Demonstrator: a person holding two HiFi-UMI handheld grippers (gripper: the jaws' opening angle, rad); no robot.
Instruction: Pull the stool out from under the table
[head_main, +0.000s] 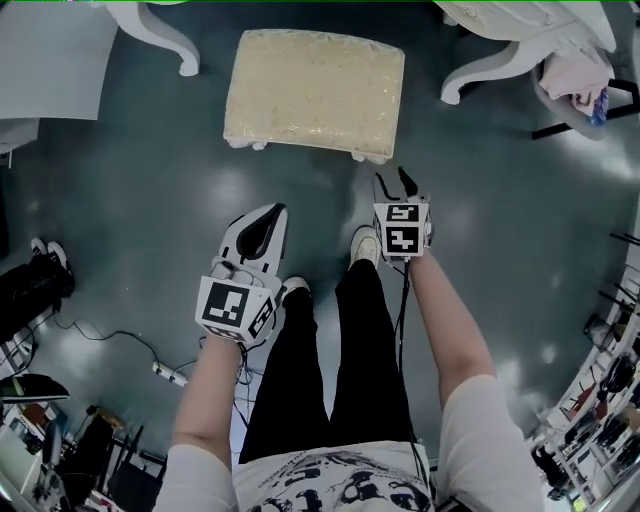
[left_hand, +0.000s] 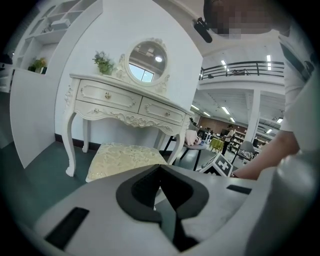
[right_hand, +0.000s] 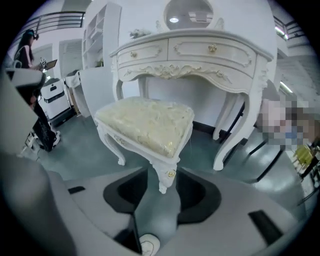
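The stool (head_main: 315, 90) has a cream cushion and white carved legs, and it stands on the dark floor between the legs of the white dressing table (head_main: 170, 45). Both gripper views look at the stool (left_hand: 125, 157) (right_hand: 145, 122) in front of the table (left_hand: 125, 107) (right_hand: 200, 55). My right gripper (head_main: 393, 183) hovers just short of the stool's near right corner. Its jaws stand apart, and that corner's leg (right_hand: 165, 172) shows in the gap without touching either pad. My left gripper (head_main: 272, 215) hangs lower and further back, with its jaws meeting at the tip (left_hand: 160, 170) and nothing between them.
The person's legs and white shoes (head_main: 365, 245) stand right behind the grippers. A cable and power strip (head_main: 170, 375) lie on the floor at the left, near black bags (head_main: 30, 280). A chair with clothes (head_main: 580, 80) stands at the right of the table. Shelving (head_main: 610, 400) lines the right edge.
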